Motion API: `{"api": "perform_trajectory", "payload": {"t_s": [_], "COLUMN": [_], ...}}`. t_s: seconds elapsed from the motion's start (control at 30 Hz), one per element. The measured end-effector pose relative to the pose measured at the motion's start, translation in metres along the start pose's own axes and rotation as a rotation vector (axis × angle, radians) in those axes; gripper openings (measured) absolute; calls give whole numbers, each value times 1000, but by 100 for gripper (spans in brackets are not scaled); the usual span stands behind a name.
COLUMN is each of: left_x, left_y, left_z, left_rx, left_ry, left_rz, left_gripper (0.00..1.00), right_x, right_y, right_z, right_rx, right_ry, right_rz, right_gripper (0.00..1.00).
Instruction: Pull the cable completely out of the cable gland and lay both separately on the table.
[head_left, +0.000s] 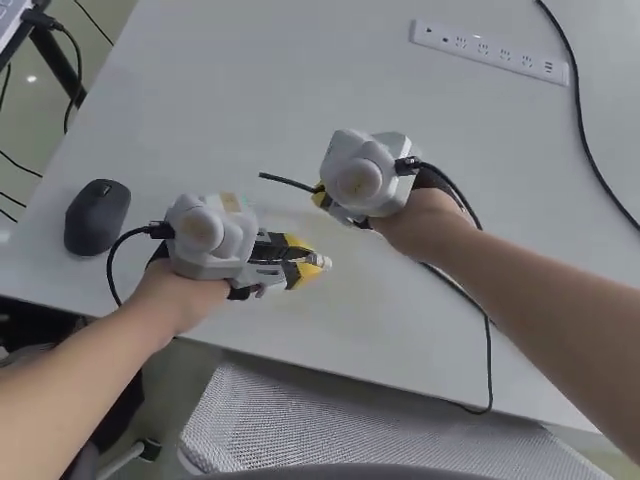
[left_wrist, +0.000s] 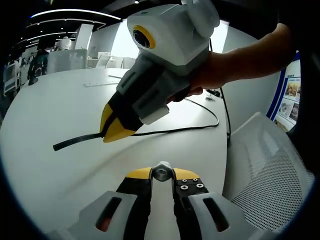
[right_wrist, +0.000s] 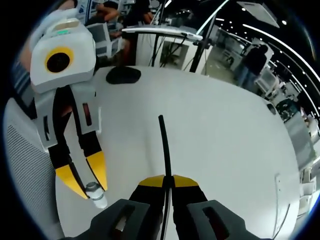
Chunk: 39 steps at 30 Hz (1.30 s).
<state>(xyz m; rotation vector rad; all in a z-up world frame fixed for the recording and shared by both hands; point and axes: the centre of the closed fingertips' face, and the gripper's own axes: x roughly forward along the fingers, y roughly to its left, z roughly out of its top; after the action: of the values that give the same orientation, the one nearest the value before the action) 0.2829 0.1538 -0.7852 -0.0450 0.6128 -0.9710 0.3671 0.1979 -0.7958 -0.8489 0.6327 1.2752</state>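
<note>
The cable gland (left_wrist: 162, 171) is pinched at the tips of the left gripper (head_left: 316, 264), whose jaws are pressed onto it. It is small, hard and rounded, so it is judged light but liable to roll or slip from a loose pinch, and is best gripped across its body. The black cable (right_wrist: 163, 145) is clamped between the closed jaws of the right gripper (left_wrist: 112, 133). A short free end projects past the tips, and the long remainder trails over the table (head_left: 250, 80). It is judged thin and limp, though the short end holds straight. Cable and gland are seen apart, both above the table; whether any gland part sits on the cable cannot be made out. A hold near the end is judged best for laying it down
</note>
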Motion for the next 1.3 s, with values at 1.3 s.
{"api": "perform_trajectory", "payload": {"t_s": [1.3], "left_x": [8], "left_y": [14], "left_z": [-20], "left_rx": [18], "left_ry": [68], "left_rz": [17], "left_gripper": [16], "right_x": [26], "right_y": [8], "right_z": [-14], "right_rx": [66], "right_ry": [35], "right_rz": [40], "right_gripper": [0]}}
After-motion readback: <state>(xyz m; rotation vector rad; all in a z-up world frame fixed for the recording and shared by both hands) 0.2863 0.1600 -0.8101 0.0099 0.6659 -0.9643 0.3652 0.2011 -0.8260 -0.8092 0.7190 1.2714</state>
